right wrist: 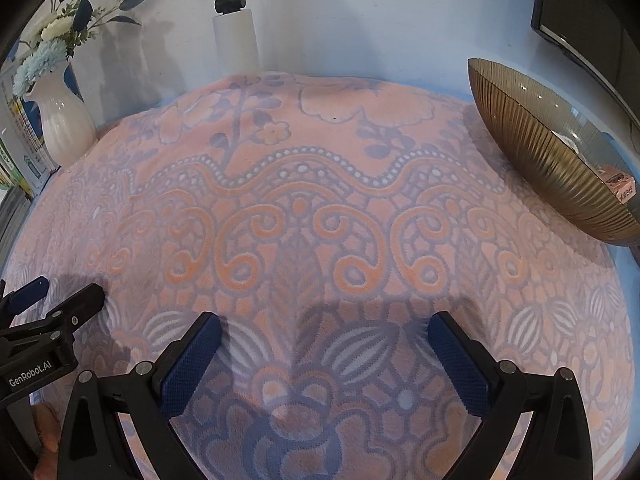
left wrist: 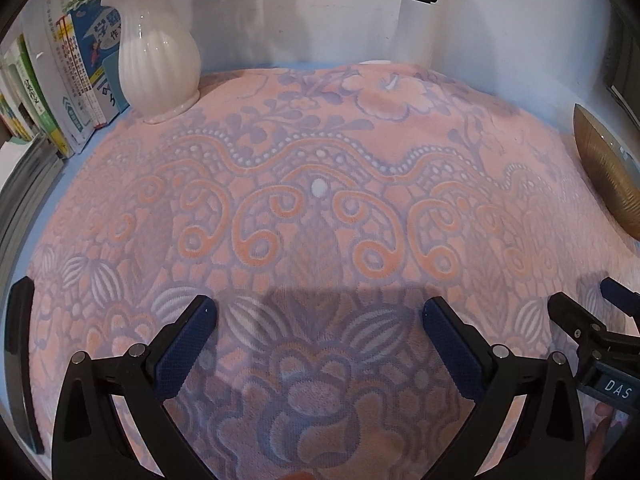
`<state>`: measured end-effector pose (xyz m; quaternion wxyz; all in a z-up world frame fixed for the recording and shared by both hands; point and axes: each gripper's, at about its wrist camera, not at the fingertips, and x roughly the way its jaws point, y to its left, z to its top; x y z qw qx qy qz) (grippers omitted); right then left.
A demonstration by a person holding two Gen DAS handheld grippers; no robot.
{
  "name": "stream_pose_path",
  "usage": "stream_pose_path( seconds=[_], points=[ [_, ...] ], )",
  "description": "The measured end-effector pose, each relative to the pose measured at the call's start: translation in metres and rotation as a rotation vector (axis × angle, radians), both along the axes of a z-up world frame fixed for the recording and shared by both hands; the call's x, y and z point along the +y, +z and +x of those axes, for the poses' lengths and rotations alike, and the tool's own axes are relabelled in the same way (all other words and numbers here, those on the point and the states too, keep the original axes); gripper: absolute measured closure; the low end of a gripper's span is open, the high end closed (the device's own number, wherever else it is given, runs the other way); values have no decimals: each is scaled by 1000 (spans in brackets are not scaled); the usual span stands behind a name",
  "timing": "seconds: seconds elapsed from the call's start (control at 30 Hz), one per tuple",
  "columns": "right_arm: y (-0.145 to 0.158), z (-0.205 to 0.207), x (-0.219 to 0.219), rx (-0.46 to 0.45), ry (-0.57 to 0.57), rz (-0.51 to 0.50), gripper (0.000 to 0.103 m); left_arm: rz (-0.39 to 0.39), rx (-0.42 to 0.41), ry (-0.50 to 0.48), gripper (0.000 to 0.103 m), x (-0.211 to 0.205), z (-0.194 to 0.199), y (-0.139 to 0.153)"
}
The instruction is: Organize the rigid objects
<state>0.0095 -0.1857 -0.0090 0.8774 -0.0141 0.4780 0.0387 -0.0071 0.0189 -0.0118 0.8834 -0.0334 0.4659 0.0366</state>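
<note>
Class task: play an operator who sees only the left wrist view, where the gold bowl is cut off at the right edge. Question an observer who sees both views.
Operator: Is the gold bowl whole?
Observer: Yes. The right wrist view shows the ribbed gold bowl complete, standing on the patterned cloth at the right.
Operator: Anything in it?
Observer: Something small shows at its inner wall, too unclear to name.
Operator: My view crops the vase's flowers. What are they?
Observer: The white vase holds blue and white flowers, fully visible there.
Operator: Are the right tongs holding anything?
Observer: No. The right tongs are open over bare cloth.
</note>
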Motion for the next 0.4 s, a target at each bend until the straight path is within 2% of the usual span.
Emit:
stream_pose_path(
  seconds=[0.4],
  points=[
    [0, 0, 0, 0, -2, 0, 0, 4, -1, -4, 0, 0, 0, -2]
  ],
)
